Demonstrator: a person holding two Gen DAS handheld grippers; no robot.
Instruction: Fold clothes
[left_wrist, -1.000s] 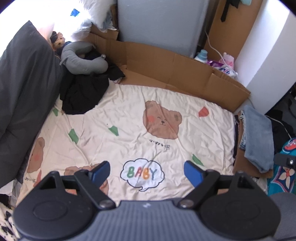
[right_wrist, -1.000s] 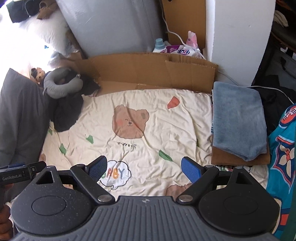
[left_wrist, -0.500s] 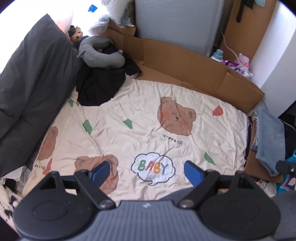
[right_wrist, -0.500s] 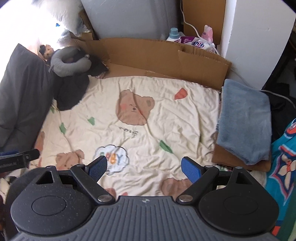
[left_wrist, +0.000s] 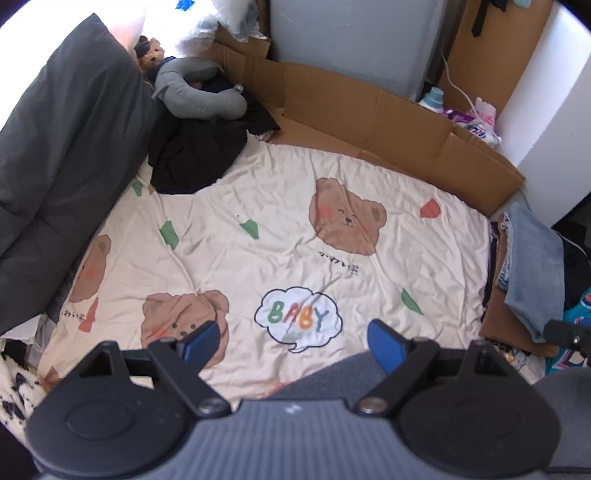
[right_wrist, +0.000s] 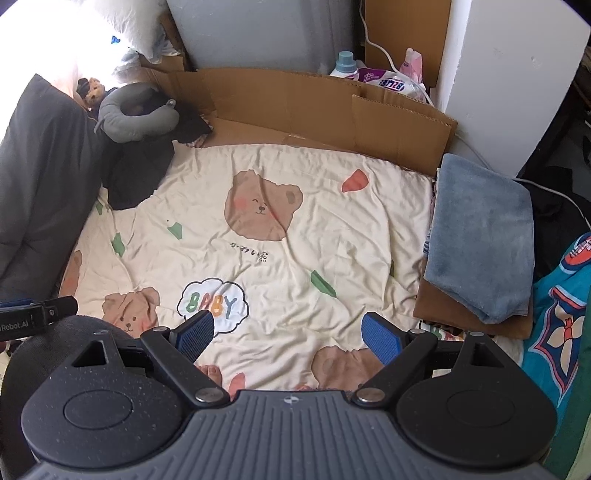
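Hovering over the bed, both grippers point down at the cream bear-print sheet (left_wrist: 258, 240). Left gripper (left_wrist: 293, 341): jaws wide apart, nothing btwn them, above the "BABY" cloud print (left_wrist: 299, 317). Right gripper (right_wrist: 288, 334): jaws also wide apart, empty. Black clothes (left_wrist: 195, 158) lie bunched at the sheet's far left corner, touching a grey neck pillow (left_wrist: 199, 96) & beside a dark grey duvet (left_wrist: 62, 147). Folded blue towel (right_wrist: 480, 236) sits on a brown folded piece (right_wrist: 443, 306) at the right edge. Cardboard (right_wrist: 314, 107) lines the far side w/ a detergent bottle (right_wrist: 345, 64) behind it.
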